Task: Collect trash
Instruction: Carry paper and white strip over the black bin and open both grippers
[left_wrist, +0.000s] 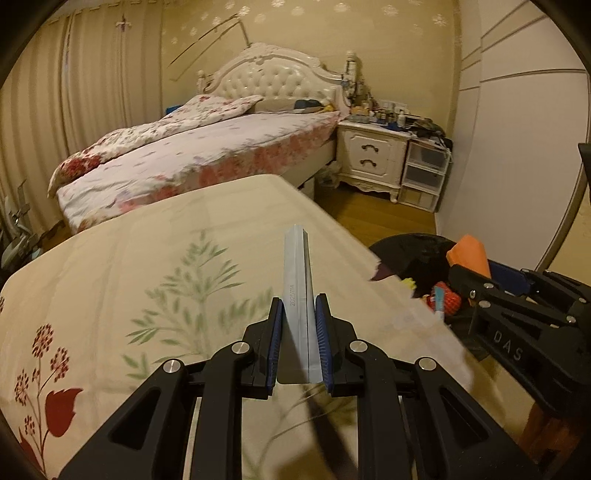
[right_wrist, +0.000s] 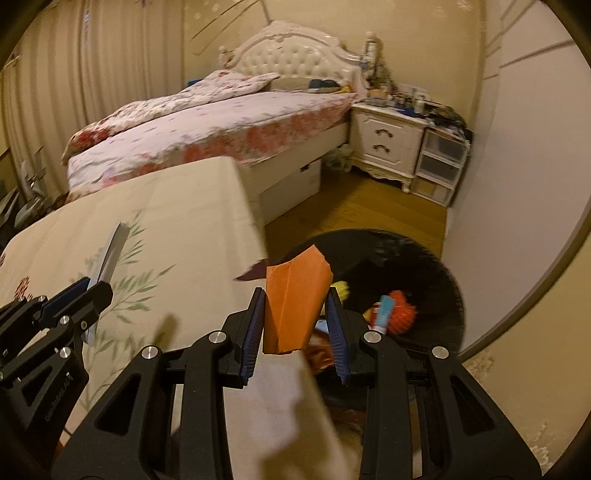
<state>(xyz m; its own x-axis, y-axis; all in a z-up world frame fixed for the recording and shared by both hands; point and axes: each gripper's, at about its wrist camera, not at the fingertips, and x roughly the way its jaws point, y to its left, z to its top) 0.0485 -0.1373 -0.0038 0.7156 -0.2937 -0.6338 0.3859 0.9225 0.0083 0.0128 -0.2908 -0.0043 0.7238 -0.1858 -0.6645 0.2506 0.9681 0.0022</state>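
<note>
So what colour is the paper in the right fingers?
Orange paper, clearest in the right wrist view.

between the blue pads of the black left gripper (left_wrist: 299, 343) sits a silver-grey foil packet (left_wrist: 297, 295) with faint printed digits. under the jaws spreads a cream tablecloth (left_wrist: 147, 277) printed with pale green leafy sprigs and dark red flowers. the black right gripper (right_wrist: 295, 328), also blue-padded, has folded orange paper (right_wrist: 295, 302) between its jaws. beyond those jaws lies a black bin (right_wrist: 424, 258) holding red-orange, yellow and light blue scraps. far ahead, a white bedspread (left_wrist: 207, 155) with pink-red florals.
</note>
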